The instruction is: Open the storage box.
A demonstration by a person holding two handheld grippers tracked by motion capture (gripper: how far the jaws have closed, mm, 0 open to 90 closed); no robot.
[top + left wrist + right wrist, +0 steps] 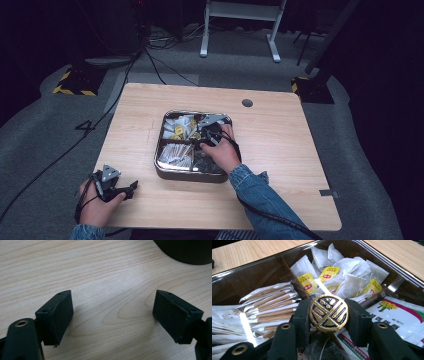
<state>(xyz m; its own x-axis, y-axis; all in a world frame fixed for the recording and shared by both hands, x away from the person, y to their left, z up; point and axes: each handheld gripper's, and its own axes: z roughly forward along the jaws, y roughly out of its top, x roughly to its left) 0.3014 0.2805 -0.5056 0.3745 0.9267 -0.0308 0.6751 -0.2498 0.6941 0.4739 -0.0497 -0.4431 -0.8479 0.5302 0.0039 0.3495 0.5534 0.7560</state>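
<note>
A square metal tray point(165, 172) with dividers sits mid-table. It holds tea bags with yellow tags point(347, 277), brown-and-white stick sachets point(272, 307) and white packets with a flower print point(402, 317). My right gripper point(201, 136) reaches into the tray's middle, and its jaws point(328, 313) are shut on a round gold-and-black knob point(328, 312) where the dividers meet. My left gripper point(127, 190) rests in a hand near the table's front left corner. It stands open point(112, 315) over bare wood with nothing between its pads point(60, 315).
The wooden table point(280, 150) has a round cable hole point(247, 103) at the back. A dark rounded object point(185, 250) lies just beyond the left gripper. Cables point(150, 55) and a white desk frame point(240, 25) stand on the grey floor behind.
</note>
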